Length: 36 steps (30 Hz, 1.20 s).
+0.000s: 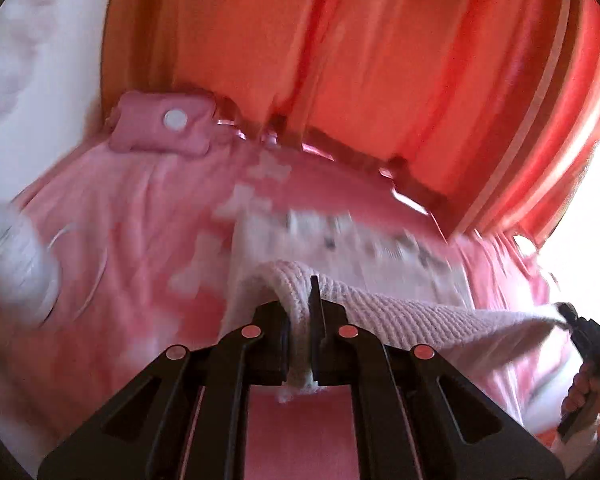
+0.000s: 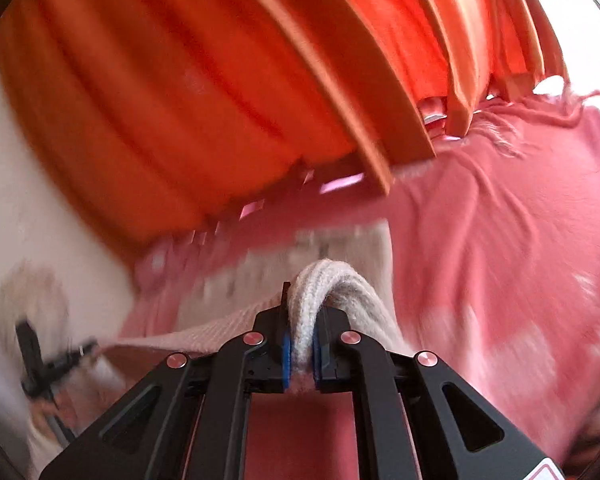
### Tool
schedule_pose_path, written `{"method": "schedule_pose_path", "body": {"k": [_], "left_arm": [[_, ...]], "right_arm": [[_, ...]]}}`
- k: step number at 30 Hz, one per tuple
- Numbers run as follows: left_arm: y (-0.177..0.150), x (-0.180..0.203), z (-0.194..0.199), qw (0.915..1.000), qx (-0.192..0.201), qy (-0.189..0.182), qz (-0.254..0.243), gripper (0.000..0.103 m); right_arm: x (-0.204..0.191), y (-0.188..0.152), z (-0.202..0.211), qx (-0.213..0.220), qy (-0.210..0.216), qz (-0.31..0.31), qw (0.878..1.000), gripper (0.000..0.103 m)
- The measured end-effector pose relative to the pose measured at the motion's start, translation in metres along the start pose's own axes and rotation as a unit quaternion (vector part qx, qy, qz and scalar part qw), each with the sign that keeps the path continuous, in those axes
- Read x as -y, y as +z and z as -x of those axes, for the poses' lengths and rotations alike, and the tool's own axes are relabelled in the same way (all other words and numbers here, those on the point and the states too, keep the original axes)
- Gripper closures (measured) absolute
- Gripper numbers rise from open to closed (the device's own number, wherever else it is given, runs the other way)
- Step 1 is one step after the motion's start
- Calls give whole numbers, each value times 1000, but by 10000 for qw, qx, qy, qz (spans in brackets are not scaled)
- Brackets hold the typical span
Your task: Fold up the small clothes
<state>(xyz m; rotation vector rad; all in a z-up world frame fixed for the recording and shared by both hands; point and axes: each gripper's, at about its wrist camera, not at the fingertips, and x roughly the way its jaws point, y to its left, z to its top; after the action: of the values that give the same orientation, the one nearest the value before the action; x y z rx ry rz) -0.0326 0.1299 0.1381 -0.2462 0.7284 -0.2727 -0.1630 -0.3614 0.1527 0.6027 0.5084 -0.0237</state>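
Note:
A small white knit garment with a ribbed hem and a blurred dark print hangs stretched between both grippers above a pink bedspread. My left gripper is shut on one corner of the hem, and a tuft of knit sticks out behind the pads. In the right wrist view my right gripper is shut on the other corner, where the garment bulges up between the blue pads. Each gripper also shows in the other's view: the right gripper held by a hand, and the left gripper blurred.
Orange curtains hang behind the bed and fill the upper part of both views. A pink pillow with a white button lies at the bed's far edge. A white wall stands to the left. A blurred white object sits at the left.

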Motion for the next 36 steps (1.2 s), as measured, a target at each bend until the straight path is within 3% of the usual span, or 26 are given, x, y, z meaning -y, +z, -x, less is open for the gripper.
{"method": "schedule_pose_path", "body": {"k": [3,6,10,11,13,14,15,16,18,21,26,27,28,29,30,32,34,35,36], "left_arm": [[27,3,-71,9996,-78,242,96,96],[34,-11,-143,9976,-318,441,437,95],[24,-29,-194,9946,-382,333,902,90],[18,-32,-196,9947,-266,233,964,83],[16,-30,-196,9942,-245,500,921,68],[20,-27,-193,9953,-126,545,788,53],[24,-24,-190,9964,20,547,648,41],[27,-22,-189,9967,123,612,521,37],[31,-17,-191,9973,95,700,222,34],[27,-22,-207,9972,-231,712,87,34],[17,-30,-229,9948,-812,526,313,34],[17,-31,-232,9945,-861,527,288,38],[16,-30,-234,9943,-880,553,245,49],[16,-29,-235,9944,-876,543,234,78],[18,-30,-231,9956,-793,394,321,93],[28,-27,-211,9981,-307,163,514,94],[39,-21,-195,9990,73,65,438,94],[43,-17,-192,9991,200,96,358,94],[44,-16,-197,9992,178,209,303,94]], "right_arm": [[14,18,-84,-140,-302,-234,9992,96],[33,19,-149,-437,-488,-520,9965,94],[56,14,-176,-236,-333,-956,9946,86],[57,15,-176,-247,-326,-999,9942,85],[59,21,-170,-151,-141,-974,9950,82],[60,22,-166,-31,-191,-933,9954,71],[61,23,-161,190,-525,-869,9947,62],[63,25,-159,298,-710,-814,9937,45],[68,29,-160,296,-701,-784,9940,43],[77,27,-167,-1,-701,-952,9930,43],[68,9,-206,-1016,-944,-360,9897,42],[65,6,-213,-1146,-1068,-240,9874,42],[62,2,-220,-1228,-1321,-25,9836,56],[59,2,-224,-1236,-1454,136,9815,96],[56,3,-220,-1125,-1454,200,9828,94],[44,17,-190,-402,-891,42,9952,96],[38,27,-168,143,-656,28,9977,96],[40,30,-168,212,-750,24,9970,96],[49,29,-180,17,-994,-15,9950,96]]}}
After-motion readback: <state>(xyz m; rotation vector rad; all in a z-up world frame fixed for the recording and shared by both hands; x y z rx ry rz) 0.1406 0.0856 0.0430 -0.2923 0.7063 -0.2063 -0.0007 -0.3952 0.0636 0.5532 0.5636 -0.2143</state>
